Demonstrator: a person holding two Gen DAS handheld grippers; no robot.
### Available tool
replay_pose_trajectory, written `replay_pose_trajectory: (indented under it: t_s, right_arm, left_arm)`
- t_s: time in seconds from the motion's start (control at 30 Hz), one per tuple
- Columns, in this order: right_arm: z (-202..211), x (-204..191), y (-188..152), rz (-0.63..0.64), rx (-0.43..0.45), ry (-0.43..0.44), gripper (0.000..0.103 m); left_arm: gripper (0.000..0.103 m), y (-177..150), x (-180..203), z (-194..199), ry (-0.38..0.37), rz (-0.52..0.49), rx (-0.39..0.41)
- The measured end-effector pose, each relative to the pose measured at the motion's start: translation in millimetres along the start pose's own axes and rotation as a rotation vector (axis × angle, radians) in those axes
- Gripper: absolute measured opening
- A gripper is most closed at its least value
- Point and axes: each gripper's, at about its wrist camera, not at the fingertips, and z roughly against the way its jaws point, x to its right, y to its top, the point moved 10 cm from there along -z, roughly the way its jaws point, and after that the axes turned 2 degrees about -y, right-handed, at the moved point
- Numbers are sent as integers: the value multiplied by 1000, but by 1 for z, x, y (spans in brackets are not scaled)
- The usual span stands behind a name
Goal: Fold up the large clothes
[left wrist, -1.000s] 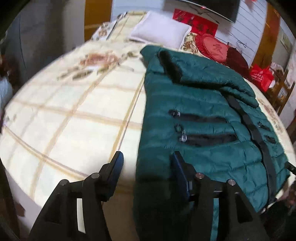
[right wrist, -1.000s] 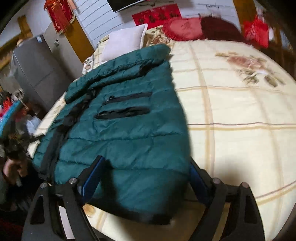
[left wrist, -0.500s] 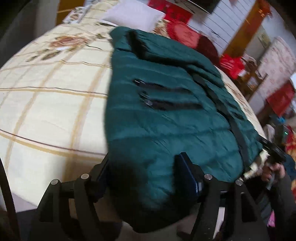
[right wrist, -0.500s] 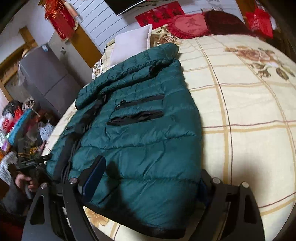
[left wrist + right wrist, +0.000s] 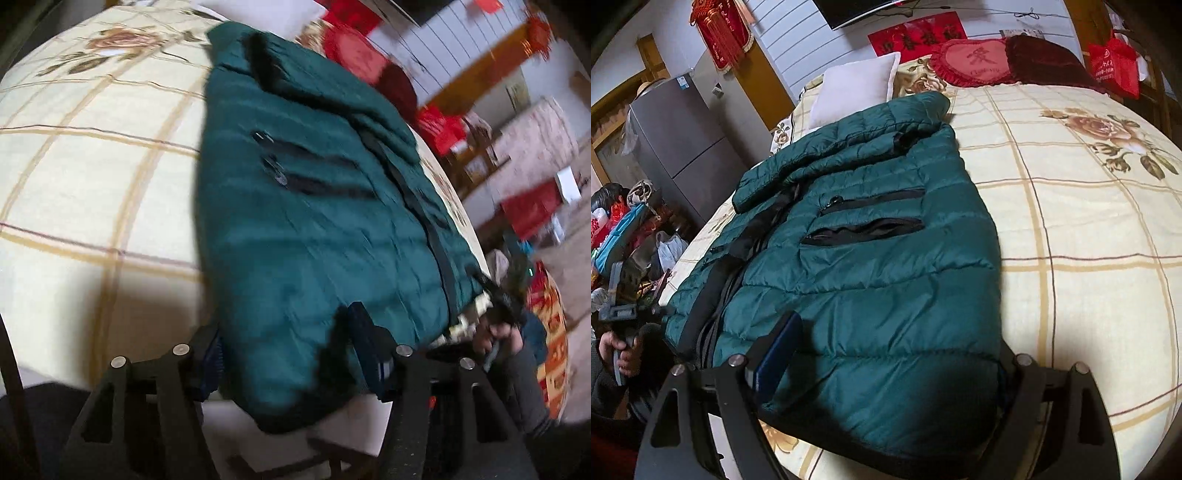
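Green puffer jacket [image 5: 871,280] lies flat on the bed [image 5: 1089,229], hem at 6 o'clock. Left tongs [image 5: 291,354] have just been closing around a hem corner; right tongs [image 5: 886,369] straddle the hem, spread wide. Risk: slick padding slips out on lifting.

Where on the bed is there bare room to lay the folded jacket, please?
The widest free patch is the checked bedsheet between the green jacket and the printed rose. The head of the bed is crowded with the white pillow and red cushions; the jacket's other side reaches the bed's edge.
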Motion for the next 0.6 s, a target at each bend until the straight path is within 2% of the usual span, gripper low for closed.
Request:
replay_pose_trajectory:
  t_s: [0.07,0.23,0.43,0.47,0.5,0.53,0.57,0.6]
  right_arm:
    - [0,0,0,-3,-1,2,90]
    - [-3,-2,1,-6,-4,-2,90]
    - [-1,0,2,-17,-7,20,87]
    - [-1,4,4,-22,-10,10,83]
    - [-1,9,6,-41,-13,2,71]
    - [0,15,8,-73,-14,12,61]
    - [1,20,10,-108,-10,28,55]
    - [1,23,11,-136,-7,44,43]
  left_arm:
    - [47,5,2,-3,-13,-11,-5]
    - [48,43,-2,-21,-70,75,28]
    - [47,35,2,-20,-36,38,29]
    - [40,33,0,-18,-32,43,35]
    - [35,32,-3,-17,-21,48,44]
    - [25,33,-8,-16,9,58,59]
    - [22,33,-10,-16,18,66,69]
    - [22,33,-11,-15,23,68,78]
